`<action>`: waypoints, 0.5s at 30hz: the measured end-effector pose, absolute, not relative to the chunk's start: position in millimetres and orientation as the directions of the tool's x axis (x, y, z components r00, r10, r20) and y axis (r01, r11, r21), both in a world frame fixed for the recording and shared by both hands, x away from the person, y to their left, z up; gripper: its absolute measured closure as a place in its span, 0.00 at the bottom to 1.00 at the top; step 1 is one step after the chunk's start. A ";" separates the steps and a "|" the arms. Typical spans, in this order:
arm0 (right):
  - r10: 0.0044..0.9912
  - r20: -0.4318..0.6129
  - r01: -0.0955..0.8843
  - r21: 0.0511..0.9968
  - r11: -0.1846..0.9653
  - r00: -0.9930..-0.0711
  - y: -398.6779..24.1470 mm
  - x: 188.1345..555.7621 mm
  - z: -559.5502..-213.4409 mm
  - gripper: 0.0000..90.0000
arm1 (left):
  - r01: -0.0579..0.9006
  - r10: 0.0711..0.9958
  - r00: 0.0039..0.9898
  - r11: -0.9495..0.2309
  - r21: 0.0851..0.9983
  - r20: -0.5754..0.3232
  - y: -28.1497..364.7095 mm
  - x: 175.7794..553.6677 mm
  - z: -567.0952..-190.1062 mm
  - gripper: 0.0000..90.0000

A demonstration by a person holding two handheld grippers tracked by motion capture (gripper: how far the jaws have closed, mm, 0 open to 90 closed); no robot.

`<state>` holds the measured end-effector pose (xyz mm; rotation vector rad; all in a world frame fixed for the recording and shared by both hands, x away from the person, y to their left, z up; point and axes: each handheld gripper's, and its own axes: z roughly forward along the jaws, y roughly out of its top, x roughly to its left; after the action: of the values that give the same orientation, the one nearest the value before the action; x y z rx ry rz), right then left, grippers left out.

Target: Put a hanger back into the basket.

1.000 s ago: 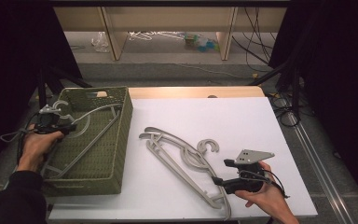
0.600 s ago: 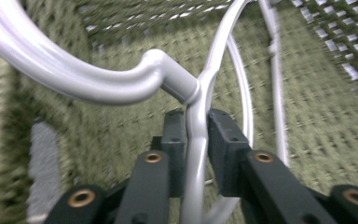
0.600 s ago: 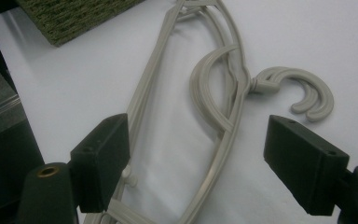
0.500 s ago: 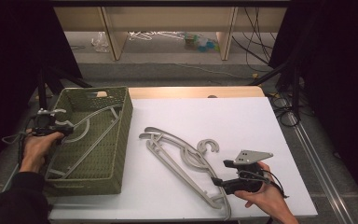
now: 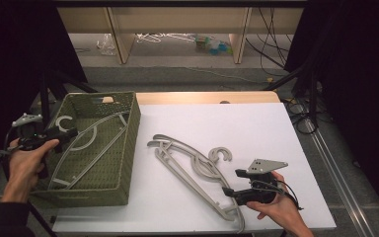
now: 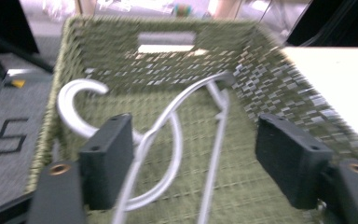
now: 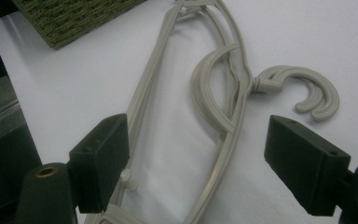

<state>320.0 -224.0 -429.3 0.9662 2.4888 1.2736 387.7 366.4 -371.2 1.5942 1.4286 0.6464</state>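
While the person's left hand (image 5: 23,163) holds the left gripper (image 5: 65,133) over the near-left wall of the green woven basket (image 5: 123,163), the high view shows its jaws pointing across the basket toward the grey hanger (image 5: 91,148) that lies inside, hook end just ahead of the jaw tips. The jaws have just been opening and grip nothing. At the other side of the white table (image 5: 256,123), the right hand (image 5: 276,210) holds the right gripper (image 5: 229,191) low over the surface, with its jaws aimed at the stacked hangers (image 5: 192,170) lying on the table, whose long bars run past the jaw tips.

Seen from the left gripper view, the two black jaws stand wide apart. Between them, farther off, the hanger (image 6: 168,130) rests on the basket floor; its curved hook arcs just beyond the left jaw, and its bars run from the gap toward the basket's far wall (image 6: 168,60). Nothing touches the pads.

From the right gripper view, the jaws are likewise spread wide with nothing clamped. The stacked hangers (image 7: 219,121) lie on the white surface in the gap between them, the shoulder bars passing close to the left jaw, the hooks (image 7: 303,91) curling just ahead of the right jaw. A corner of the basket (image 7: 70,18) sits beyond the left jaw.
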 end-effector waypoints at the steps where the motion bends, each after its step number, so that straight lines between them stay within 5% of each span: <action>1: 0.625 0.128 0.469 0.778 0.418 -0.770 -223.8 320.1 -429.8 0.25 | 0.504 0.963 0.210 0.042 0.863 -0.170 363.0 383.6 -369.1 0.28; 15: 0.644 0.147 0.476 0.797 0.371 -0.750 -225.6 322.5 -436.1 0.23 | 0.358 0.849 0.513 -0.076 0.931 -0.128 254.4 317.9 -364.6 0.20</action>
<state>322.5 -225.6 -436.1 1.0092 2.4392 1.3208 317.9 254.4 -364.6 1.6637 1.0396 0.5620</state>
